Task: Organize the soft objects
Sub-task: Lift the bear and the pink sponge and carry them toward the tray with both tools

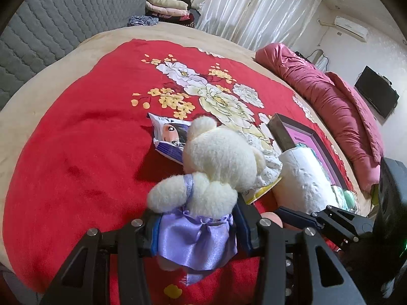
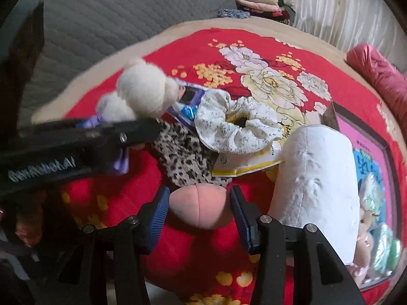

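My left gripper (image 1: 195, 226) is shut on a white plush bear (image 1: 218, 162) in a purple satin dress, held above the red bedspread (image 1: 76, 152); the bear also shows in the right wrist view (image 2: 145, 91). My right gripper (image 2: 199, 208) is shut on a pink soft ball (image 2: 201, 207), its blue pads pressing both sides. A white plush roll (image 2: 315, 178) lies just right of it. A floral scrunchie (image 2: 236, 124) and a leopard-print cloth (image 2: 185, 157) lie ahead.
A snack packet (image 1: 169, 137), a yellow-edged booklet (image 2: 244, 165) and a pink framed box (image 2: 366, 167) with toys lie on the bed. A rolled maroon quilt (image 1: 330, 106) lies along the right edge. Folded clothes (image 1: 165, 6) are stacked beyond the bed, near the grey headboard (image 1: 51, 25).
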`<state>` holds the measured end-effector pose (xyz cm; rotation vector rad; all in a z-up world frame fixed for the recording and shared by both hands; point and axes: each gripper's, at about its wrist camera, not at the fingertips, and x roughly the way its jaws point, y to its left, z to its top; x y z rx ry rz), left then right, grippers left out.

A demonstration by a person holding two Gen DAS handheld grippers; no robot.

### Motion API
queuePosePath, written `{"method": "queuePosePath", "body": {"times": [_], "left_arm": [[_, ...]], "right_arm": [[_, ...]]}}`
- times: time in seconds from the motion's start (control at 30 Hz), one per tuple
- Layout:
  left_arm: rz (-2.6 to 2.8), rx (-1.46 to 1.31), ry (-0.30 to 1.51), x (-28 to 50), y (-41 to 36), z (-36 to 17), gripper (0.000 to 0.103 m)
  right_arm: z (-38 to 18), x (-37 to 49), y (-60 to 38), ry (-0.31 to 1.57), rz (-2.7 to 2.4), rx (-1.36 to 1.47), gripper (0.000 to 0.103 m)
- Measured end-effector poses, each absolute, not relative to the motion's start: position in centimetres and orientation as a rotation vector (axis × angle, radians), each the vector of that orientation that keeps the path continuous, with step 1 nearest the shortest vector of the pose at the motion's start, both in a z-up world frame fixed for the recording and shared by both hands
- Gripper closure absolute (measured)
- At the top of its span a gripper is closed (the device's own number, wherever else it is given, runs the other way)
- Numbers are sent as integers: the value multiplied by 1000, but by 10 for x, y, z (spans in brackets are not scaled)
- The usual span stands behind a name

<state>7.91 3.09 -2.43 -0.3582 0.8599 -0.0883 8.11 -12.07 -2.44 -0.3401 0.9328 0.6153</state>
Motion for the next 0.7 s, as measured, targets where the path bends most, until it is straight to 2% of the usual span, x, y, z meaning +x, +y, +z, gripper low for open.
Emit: {"method": "queuePosePath", "body": {"times": [0.2, 0.7], "left_arm": [[-80, -370, 853, 78, 34, -23, 56], [-103, -304, 808, 61, 0, 1, 56]], "right_arm": [[-29, 77, -117, 908, 605, -395, 53], [41, 49, -162, 628, 568, -229, 53]]}}
